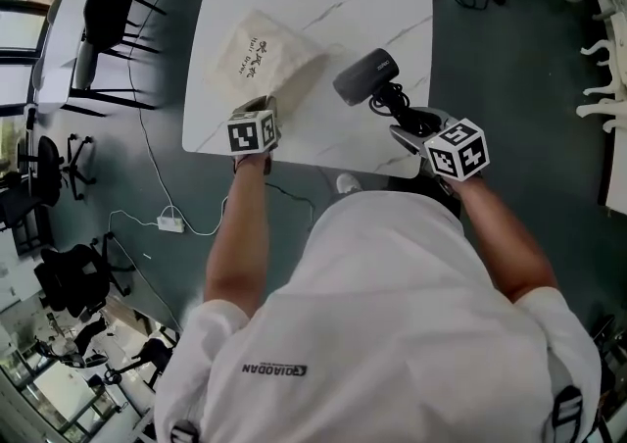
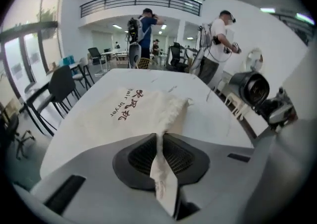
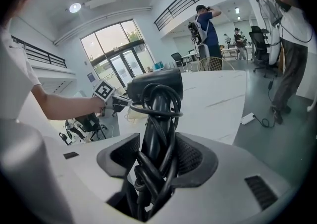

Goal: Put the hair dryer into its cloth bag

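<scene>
Pinching bag (image 2: 124, 114) edge, left tool (image 2: 159, 144) clamped | right tool (image 3: 156, 156) gripping hair dryer (image 3: 153, 86) handle | advice: lift mouth wide before feeding dryer in

Your bag (image 1: 260, 59) was soft, cream cloth with a rough weave and a fuzzy edge. Your hair dryer (image 1: 364, 75) was dark, matt plastic, and its cord (image 3: 154, 168) looked smooth and rubbery. The table (image 1: 323, 0) looked like smooth white stone with thin grey lines. The pads (image 2: 141, 156) of your left gripper (image 2: 159, 141) were dark and bumpy.
</scene>
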{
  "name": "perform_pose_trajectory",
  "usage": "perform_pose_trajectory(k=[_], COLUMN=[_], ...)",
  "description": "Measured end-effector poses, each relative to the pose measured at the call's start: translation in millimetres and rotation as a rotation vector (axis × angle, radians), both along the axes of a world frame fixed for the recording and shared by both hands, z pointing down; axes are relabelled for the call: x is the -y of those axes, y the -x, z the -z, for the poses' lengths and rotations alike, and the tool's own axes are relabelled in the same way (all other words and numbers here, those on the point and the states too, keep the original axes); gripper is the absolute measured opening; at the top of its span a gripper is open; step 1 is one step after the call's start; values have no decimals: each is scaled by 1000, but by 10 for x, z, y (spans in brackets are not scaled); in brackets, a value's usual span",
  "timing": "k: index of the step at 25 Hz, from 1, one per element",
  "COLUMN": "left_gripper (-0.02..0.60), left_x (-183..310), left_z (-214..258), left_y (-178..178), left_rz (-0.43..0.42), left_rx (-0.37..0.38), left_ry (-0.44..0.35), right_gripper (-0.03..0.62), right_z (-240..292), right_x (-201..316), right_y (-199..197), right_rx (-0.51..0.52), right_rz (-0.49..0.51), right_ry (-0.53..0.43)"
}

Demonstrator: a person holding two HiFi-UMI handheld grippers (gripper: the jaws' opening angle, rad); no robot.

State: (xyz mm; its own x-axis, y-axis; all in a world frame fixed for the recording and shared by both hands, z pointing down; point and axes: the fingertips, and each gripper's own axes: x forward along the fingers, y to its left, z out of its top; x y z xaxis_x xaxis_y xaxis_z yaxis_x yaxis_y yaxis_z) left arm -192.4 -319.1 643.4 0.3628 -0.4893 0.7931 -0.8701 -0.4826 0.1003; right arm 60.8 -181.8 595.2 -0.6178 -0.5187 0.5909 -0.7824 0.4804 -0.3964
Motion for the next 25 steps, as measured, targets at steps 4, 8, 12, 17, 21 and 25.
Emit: perform_pose_trajectory(k=[4, 8, 12, 17, 21, 25], left_gripper=[60, 60, 60, 60, 60, 60], left_x=[-45, -13, 69, 92, 0, -29], left_z=[196, 448, 674, 807, 801, 733], left_y=[-113, -259, -418, -509, -635, -711], left_rz=[60, 55, 61, 69, -25, -70], left_rx=[-154, -194, -296, -360, -312, -286], left_ry=[10, -15, -32, -18, -31, -29], right_gripper=[233, 233, 235, 235, 235, 235], right_z=[-30, -70, -137, -171, -240, -371], right_x=[28, 22, 62, 102, 168, 282], right_y=[21, 41, 132, 239, 349, 527], right_rx=[5, 11, 20, 13, 16, 38], right_rz=[17, 46, 54, 96, 127, 173], right_ry=[-3, 15, 32, 56, 96, 158])
